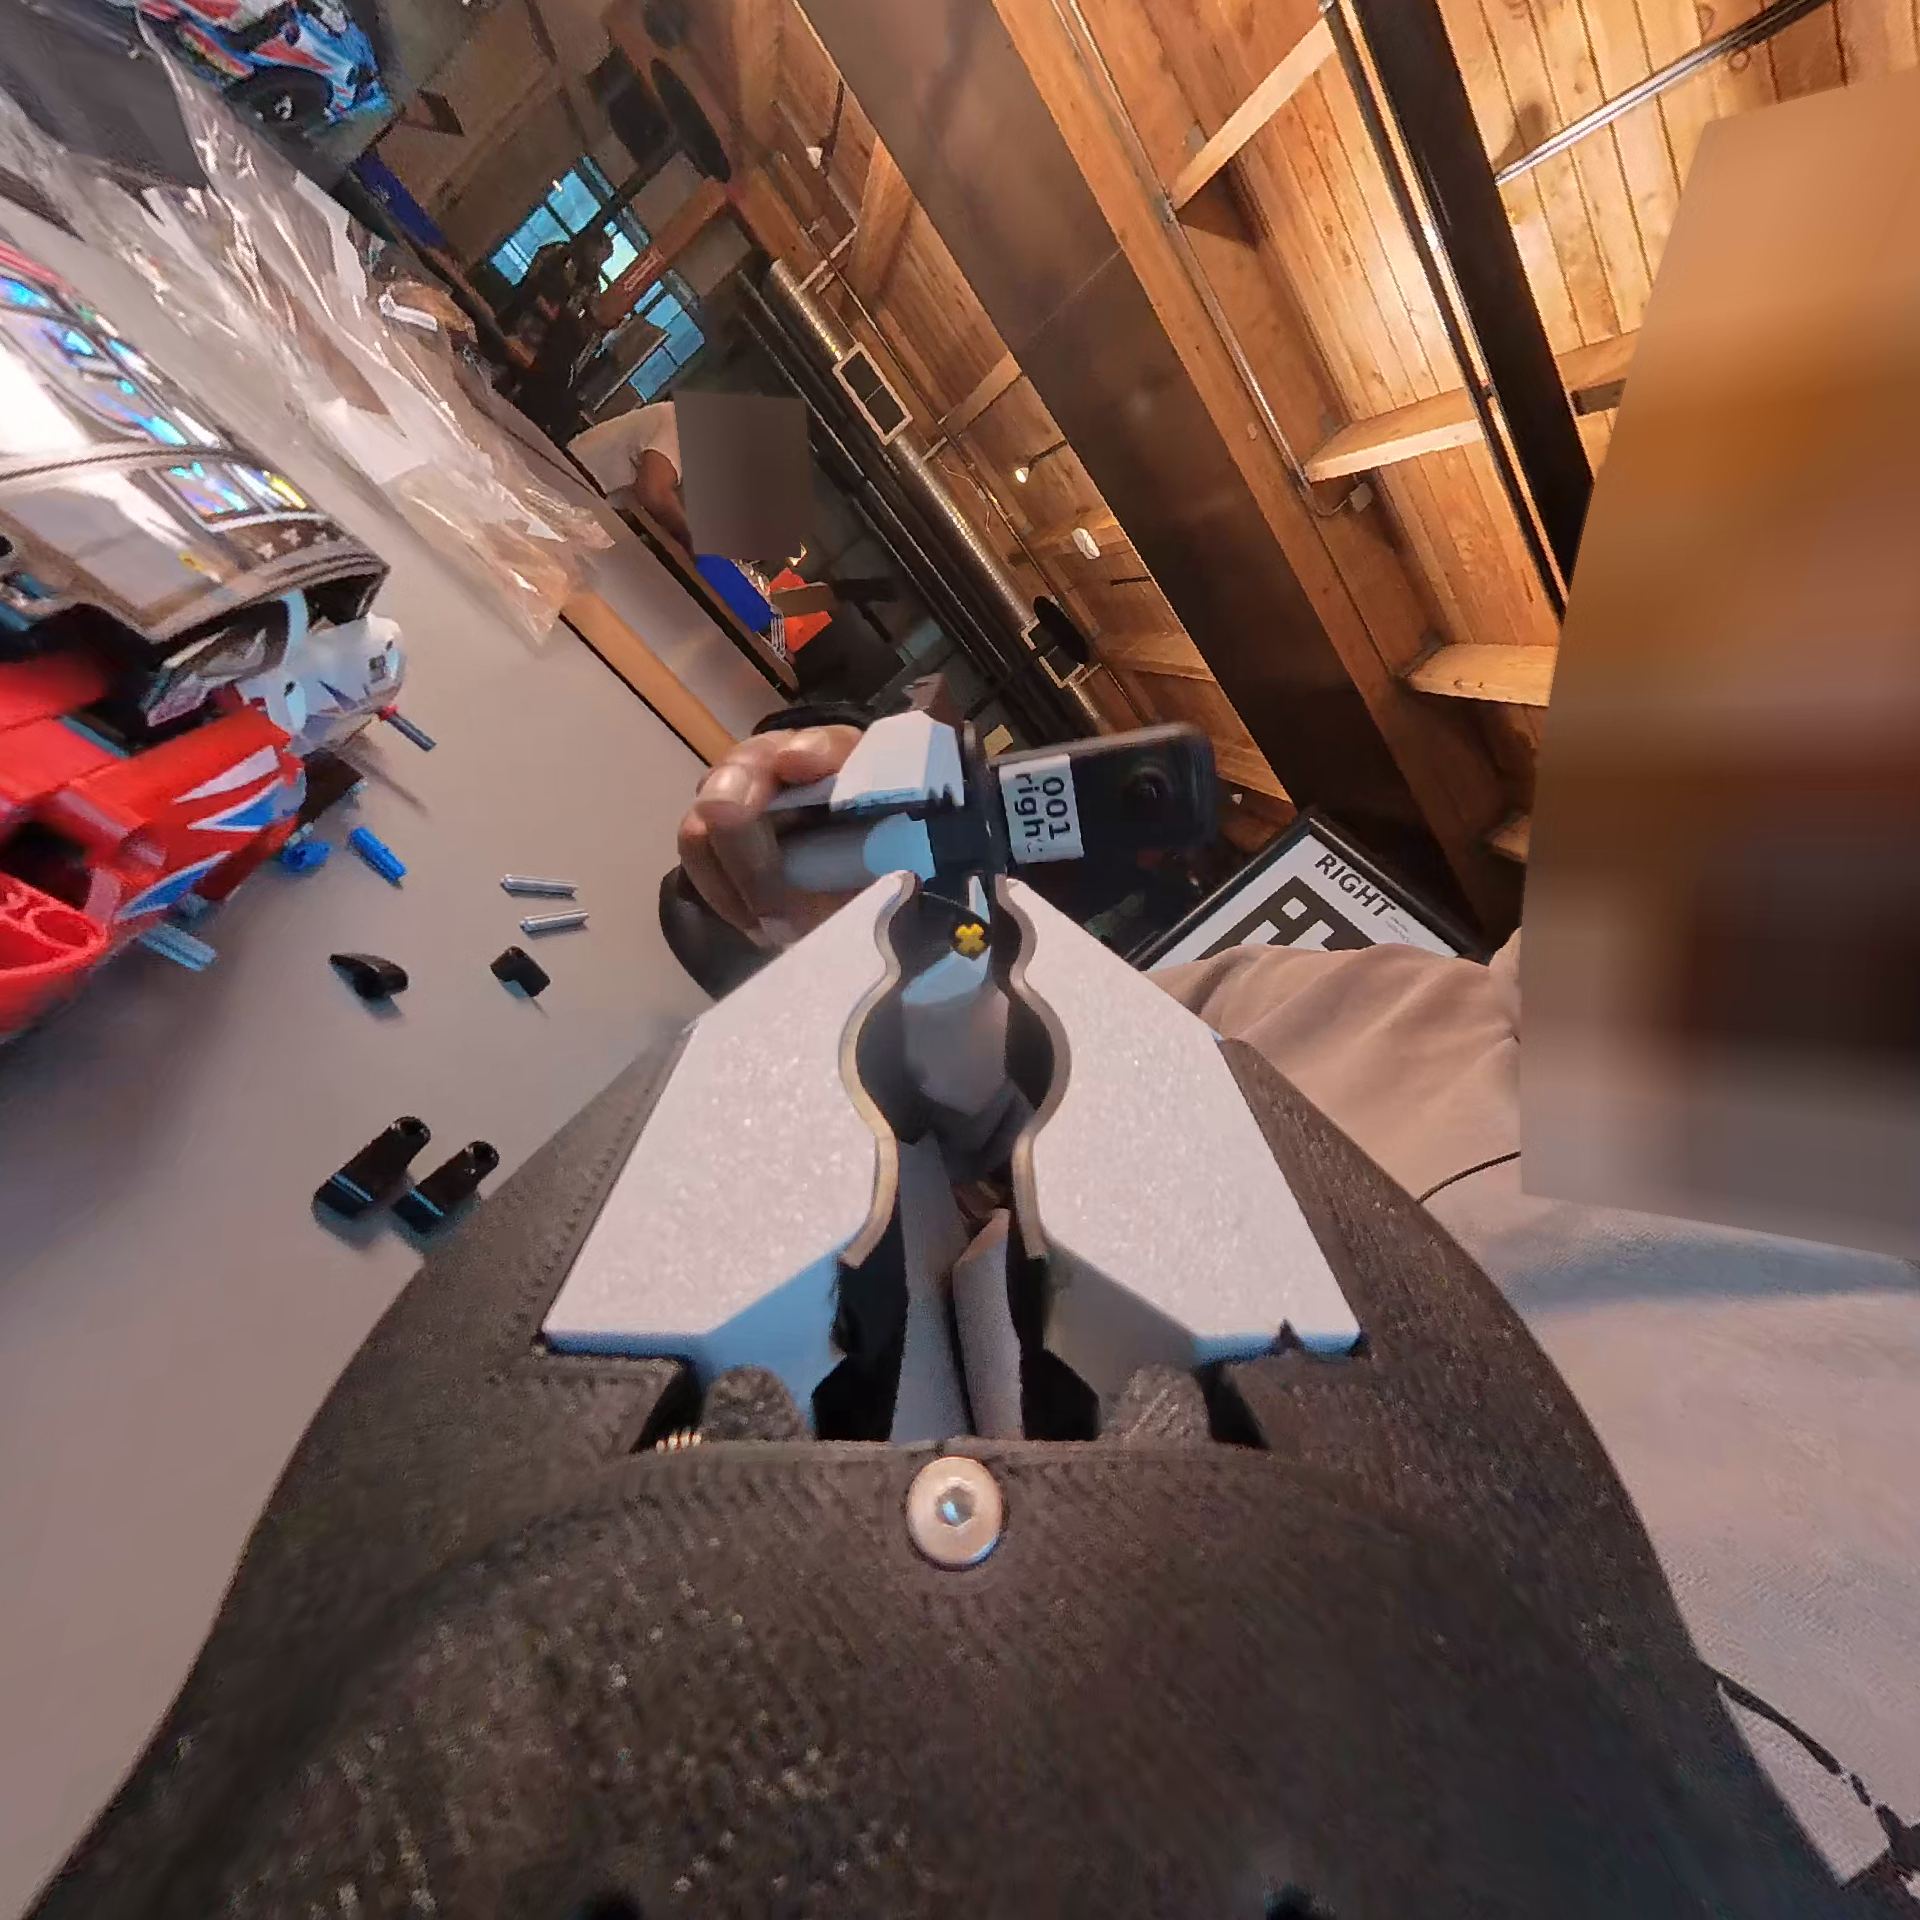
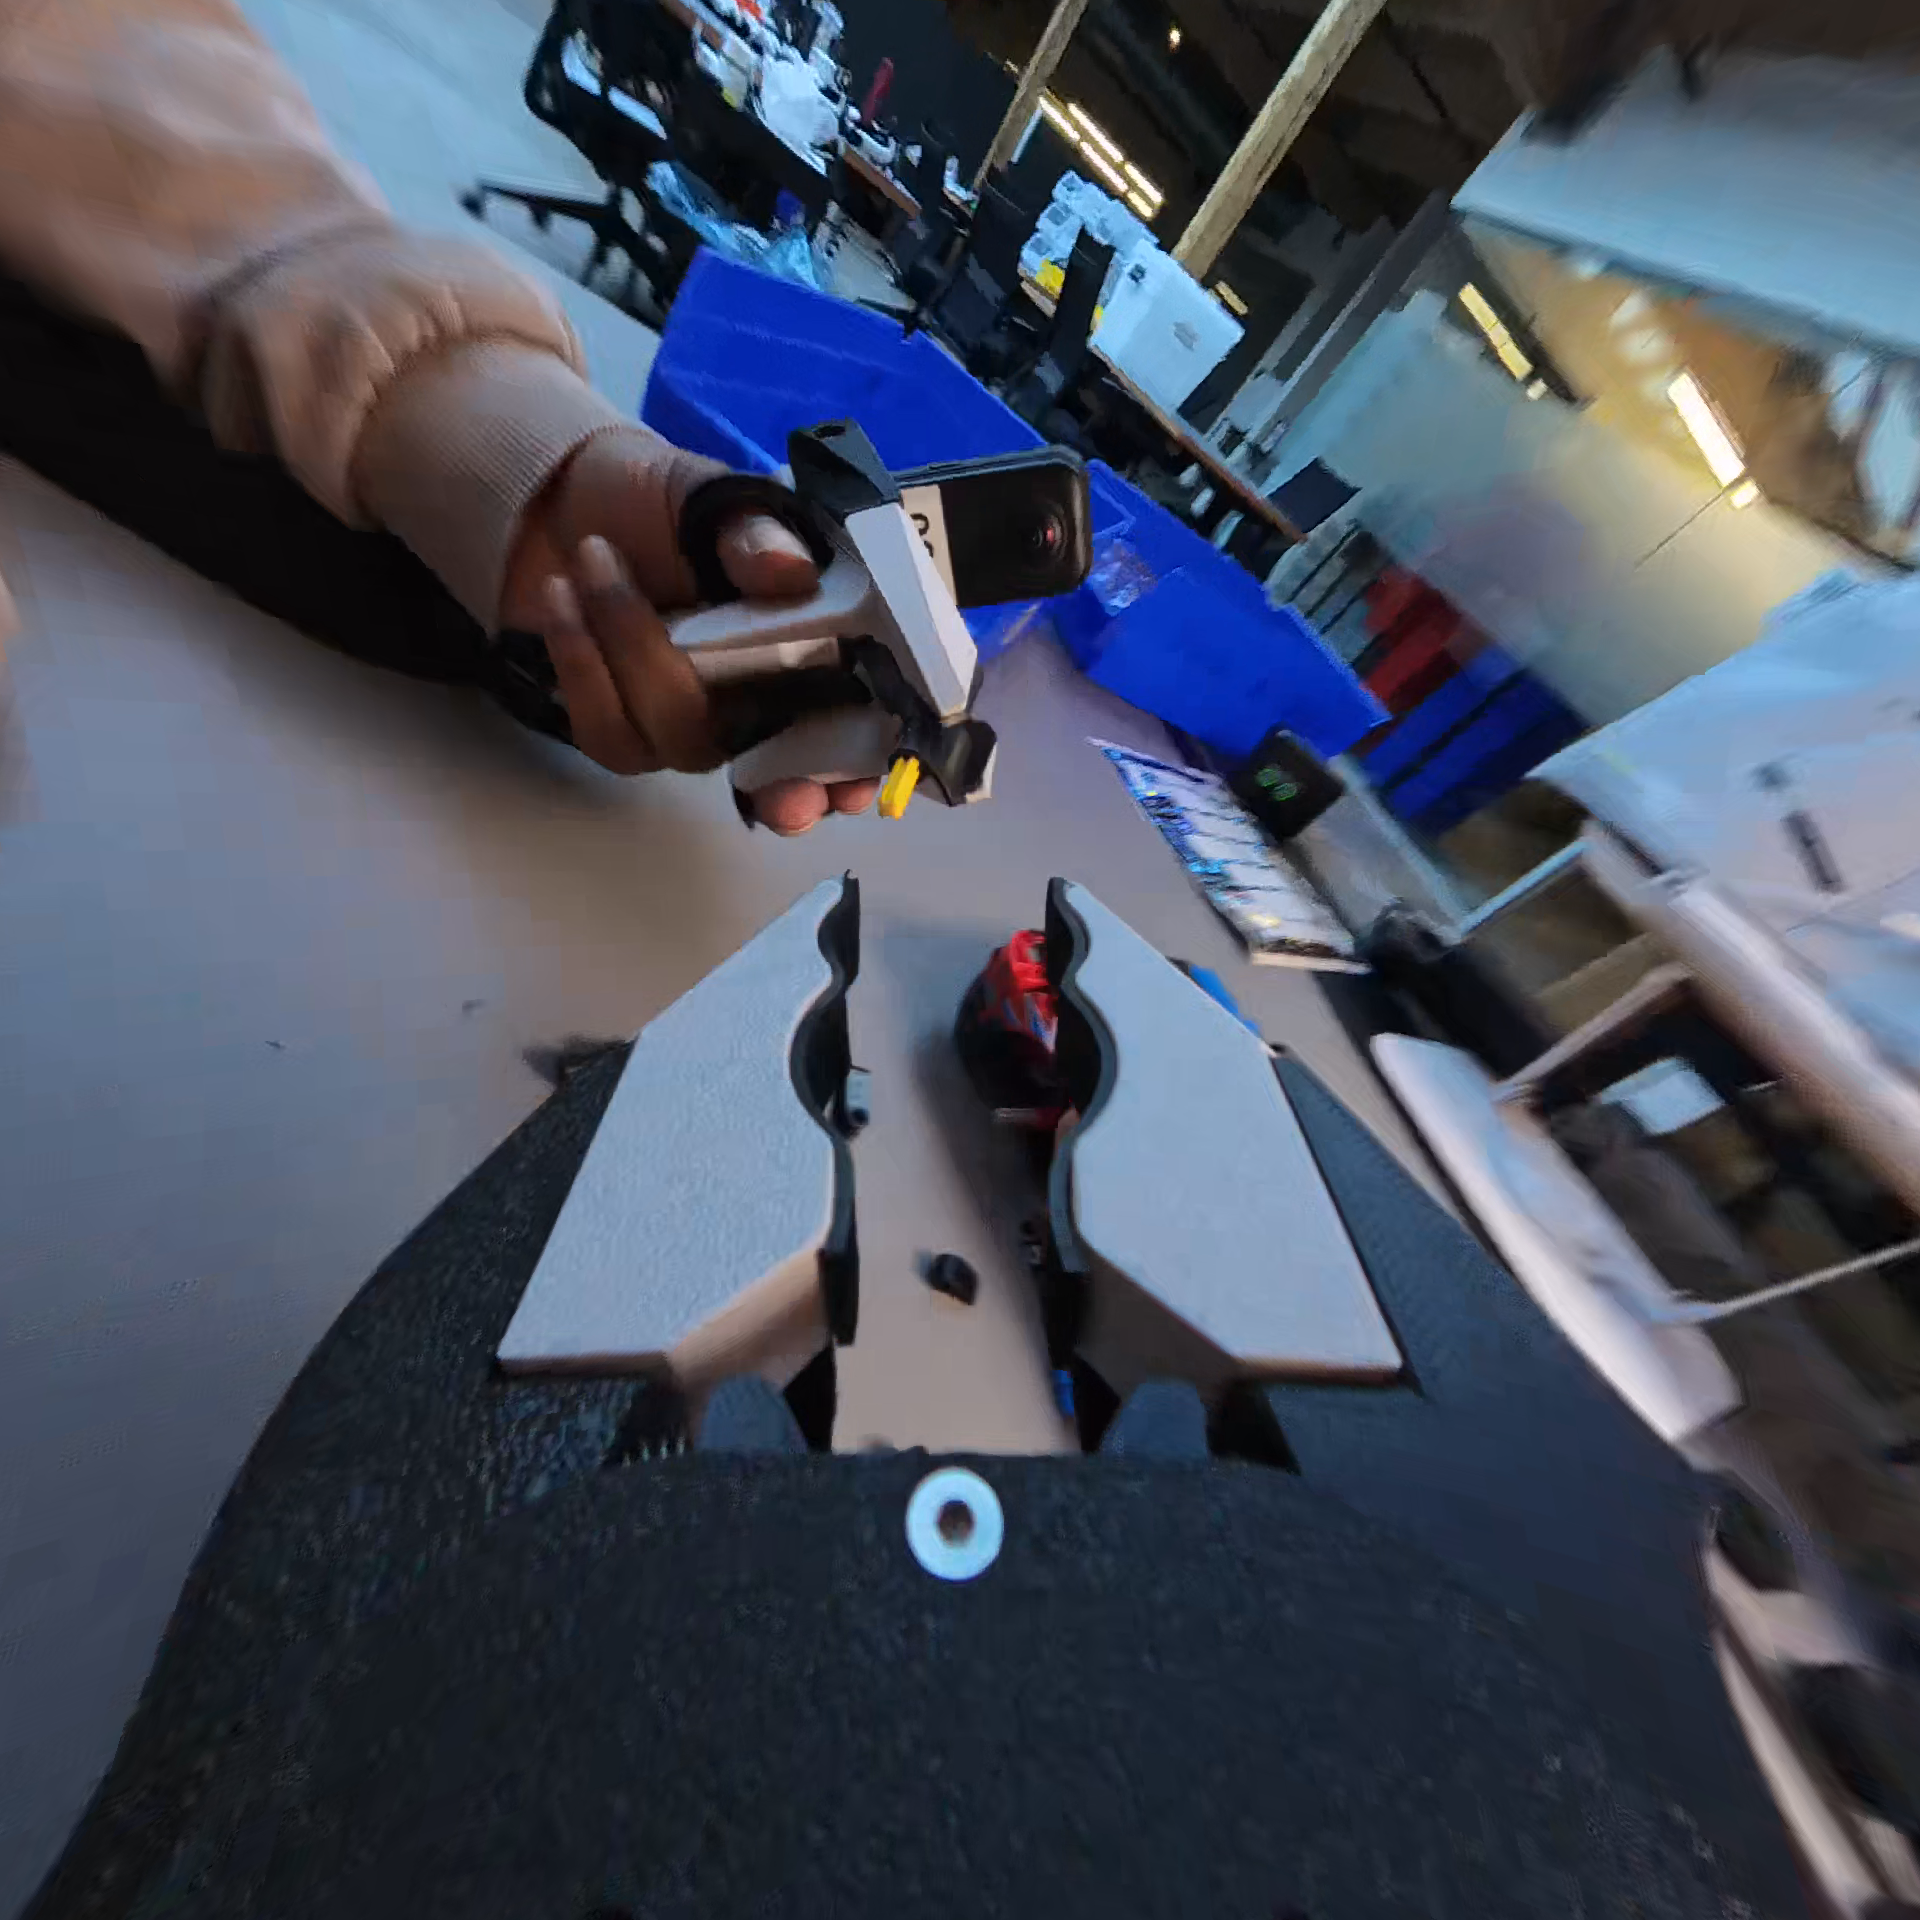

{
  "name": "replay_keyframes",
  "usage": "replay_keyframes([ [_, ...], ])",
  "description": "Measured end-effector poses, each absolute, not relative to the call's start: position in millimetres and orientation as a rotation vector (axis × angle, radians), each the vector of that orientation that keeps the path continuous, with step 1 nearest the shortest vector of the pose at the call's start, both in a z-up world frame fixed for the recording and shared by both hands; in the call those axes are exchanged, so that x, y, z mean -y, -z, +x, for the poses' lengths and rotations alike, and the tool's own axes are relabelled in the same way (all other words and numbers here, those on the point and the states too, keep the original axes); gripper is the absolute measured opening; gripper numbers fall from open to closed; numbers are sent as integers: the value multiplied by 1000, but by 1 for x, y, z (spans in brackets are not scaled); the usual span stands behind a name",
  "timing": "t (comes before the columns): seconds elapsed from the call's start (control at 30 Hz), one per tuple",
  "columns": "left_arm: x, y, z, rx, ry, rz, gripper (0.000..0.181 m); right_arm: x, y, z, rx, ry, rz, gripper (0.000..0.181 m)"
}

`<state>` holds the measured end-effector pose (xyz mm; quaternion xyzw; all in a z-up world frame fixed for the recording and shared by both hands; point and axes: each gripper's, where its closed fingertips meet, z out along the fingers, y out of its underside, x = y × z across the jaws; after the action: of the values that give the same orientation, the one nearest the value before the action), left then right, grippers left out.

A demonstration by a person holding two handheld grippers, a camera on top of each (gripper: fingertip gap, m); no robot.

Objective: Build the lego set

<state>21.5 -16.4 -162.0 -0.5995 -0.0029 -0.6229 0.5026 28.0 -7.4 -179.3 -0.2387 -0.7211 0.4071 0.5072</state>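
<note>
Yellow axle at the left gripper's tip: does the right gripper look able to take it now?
Probably yes. The right gripper is open and empty, the yellow axle sticks out of the left gripper, and only open air lies between them.

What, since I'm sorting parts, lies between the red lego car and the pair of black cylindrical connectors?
One small black wedge-shaped piece on the grey table, in the left wrist view.

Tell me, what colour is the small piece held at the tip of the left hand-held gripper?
Yellow. The small piece shows best in the right wrist view, held at the tip of the left hand-held gripper.
</note>
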Motion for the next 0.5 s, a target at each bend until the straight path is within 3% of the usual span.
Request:
replay_keyframes([
  [0.03, 17, 160, 22, -7, 1486, -1439, 9, 10, 181, 29, 1768, -1094, -659, 37],
  [0.23, 14, 160, 19, -14, 1393, -1436, 9, 17, 163, 29, 1682, -1408, -845, 13],
  [0.5, 13, 157, 17, 2, 1364, -1412, 3, 22, 168, 27, 1701, -1419, -862, 3],
])
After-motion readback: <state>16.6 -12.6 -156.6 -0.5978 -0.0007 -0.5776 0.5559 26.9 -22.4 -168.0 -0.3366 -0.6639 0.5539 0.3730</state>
